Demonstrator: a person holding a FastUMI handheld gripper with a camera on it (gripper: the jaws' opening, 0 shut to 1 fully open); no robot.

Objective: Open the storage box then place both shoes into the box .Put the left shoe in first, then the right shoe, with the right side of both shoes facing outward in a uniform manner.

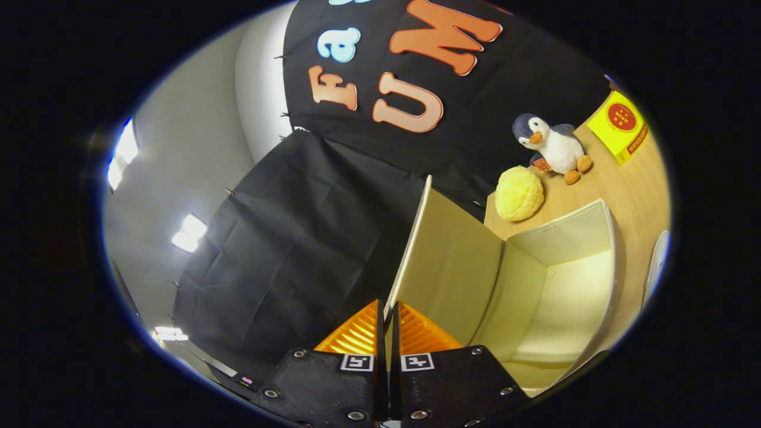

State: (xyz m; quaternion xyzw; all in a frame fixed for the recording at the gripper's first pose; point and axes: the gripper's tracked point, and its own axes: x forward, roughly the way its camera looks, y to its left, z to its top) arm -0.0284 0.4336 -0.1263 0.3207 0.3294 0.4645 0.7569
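Item one, nearest the lens: the gripper (387, 324), its two orange ribbed fingers (357, 336) drawn together and pinching the thin edge of the lid (452, 261) between them. Both pads appear to be pressing on the panel, one on each face.

Item two: the lid, a cream flap, is standing swung up and well away from the opening, rising ahead of the fingers toward the black cloth wall.

Item three: the storage box (609, 238), cream fabric, is lying just beside the fingers with its mouth open and its pale inside showing; nothing is sitting in it. It is resting on the wooden table (630, 190).

Item four, beyond the box: a yellow bun-shaped toy (519, 193) and a plush penguin (550, 145) are sitting near each other, with a yellow card (621, 125) further along the table. A white rounded object (657, 264) is peeking in past the box's far wall; I cannot tell what it is.

Step in hand, by my reckoning: the opening of the box, close to finished. The next move is calling for the fingers to part and leave the lid propped, then for going after the left shoe; if the flap will not stand by itself, it may drop back over the opening.
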